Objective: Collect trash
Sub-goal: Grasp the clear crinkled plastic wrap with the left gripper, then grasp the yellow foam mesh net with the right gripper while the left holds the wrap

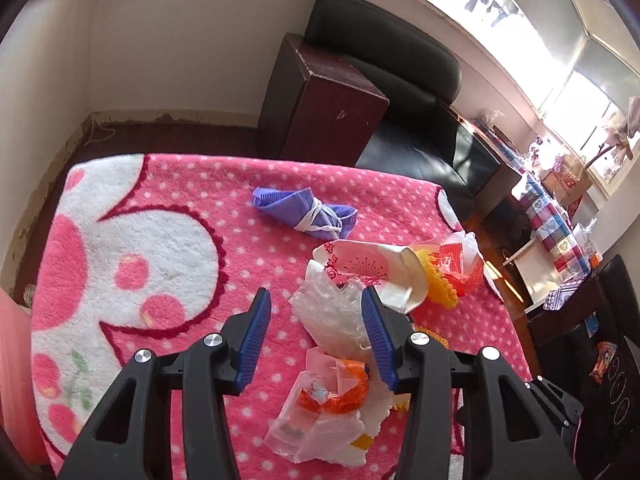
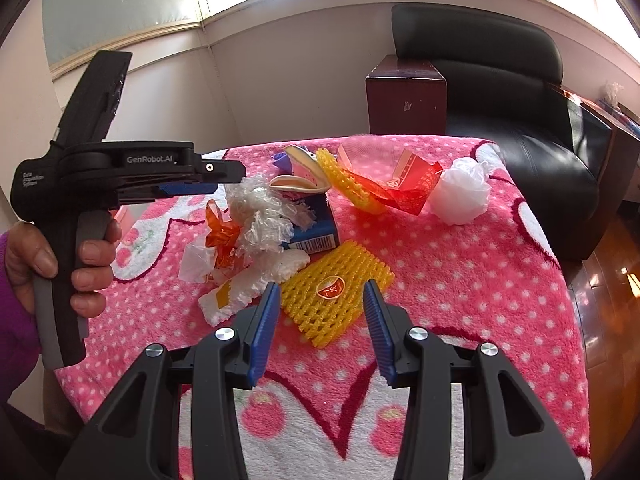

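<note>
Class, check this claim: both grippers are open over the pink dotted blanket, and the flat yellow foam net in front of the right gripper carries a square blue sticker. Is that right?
Not quite. The sticker on the yellow foam net is round and orange-red, as the right wrist view shows. The rest holds: left gripper and right gripper are open over the pink dotted blanket.

Crumpled clear plastic [image 2: 264, 216] tops a heap with an orange wrapper [image 2: 220, 236] and blue carton [image 2: 316, 228]; yellow foam netting [image 2: 336, 292] lies flat beside it (a red sticker on top); a white bag ball [image 2: 460, 196] sits apart.
</note>
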A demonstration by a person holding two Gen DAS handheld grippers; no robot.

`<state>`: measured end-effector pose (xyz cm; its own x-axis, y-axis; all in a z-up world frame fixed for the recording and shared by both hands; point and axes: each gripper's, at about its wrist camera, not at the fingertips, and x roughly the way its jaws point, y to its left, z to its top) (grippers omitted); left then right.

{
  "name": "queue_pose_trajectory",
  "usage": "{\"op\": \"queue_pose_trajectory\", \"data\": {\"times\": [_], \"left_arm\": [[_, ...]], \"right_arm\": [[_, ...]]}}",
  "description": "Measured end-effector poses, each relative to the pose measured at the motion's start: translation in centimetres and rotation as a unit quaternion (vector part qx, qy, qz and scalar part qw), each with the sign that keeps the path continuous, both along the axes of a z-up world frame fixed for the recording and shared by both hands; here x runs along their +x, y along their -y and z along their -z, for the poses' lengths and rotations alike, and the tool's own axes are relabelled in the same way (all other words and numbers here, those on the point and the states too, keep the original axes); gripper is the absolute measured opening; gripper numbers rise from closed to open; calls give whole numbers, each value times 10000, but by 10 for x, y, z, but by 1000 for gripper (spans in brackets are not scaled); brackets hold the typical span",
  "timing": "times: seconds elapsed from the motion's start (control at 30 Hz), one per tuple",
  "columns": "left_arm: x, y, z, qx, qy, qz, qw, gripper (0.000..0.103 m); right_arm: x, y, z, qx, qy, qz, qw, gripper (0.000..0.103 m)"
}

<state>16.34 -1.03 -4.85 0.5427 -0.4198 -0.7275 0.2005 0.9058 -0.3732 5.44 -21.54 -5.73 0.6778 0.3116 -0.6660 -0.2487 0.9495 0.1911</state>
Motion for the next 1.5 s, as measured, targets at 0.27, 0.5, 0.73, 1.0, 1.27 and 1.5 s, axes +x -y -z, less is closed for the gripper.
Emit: {"op": "queue_pose_trajectory", "data": {"times": [0.27,0.5,0.73,1.0,1.27,1.5], "left_arm": [[-8,-2,9,-883,-261,326,9952,12],[-37,-13,-25,-912,414,279,9946,4],[-65,-44,-51,-1024,744,29,9920,4],[-86,-65,-58,-1028,825,-157,9912,4],[-103,-77,-67,-997,1055,-279,9890,4],[-120,-97,-80,-902,1382,-529,9849,4]], "right_arm": [[11,7,15,233,-408,48,9989,44],[20,5,25,380,-690,80,9969,44],[34,2,34,487,-1018,271,9932,44],[31,1,30,410,-962,391,9937,13],[6,-4,2,199,-397,328,9985,5],[-18,-10,-35,64,324,253,9991,5]]}}
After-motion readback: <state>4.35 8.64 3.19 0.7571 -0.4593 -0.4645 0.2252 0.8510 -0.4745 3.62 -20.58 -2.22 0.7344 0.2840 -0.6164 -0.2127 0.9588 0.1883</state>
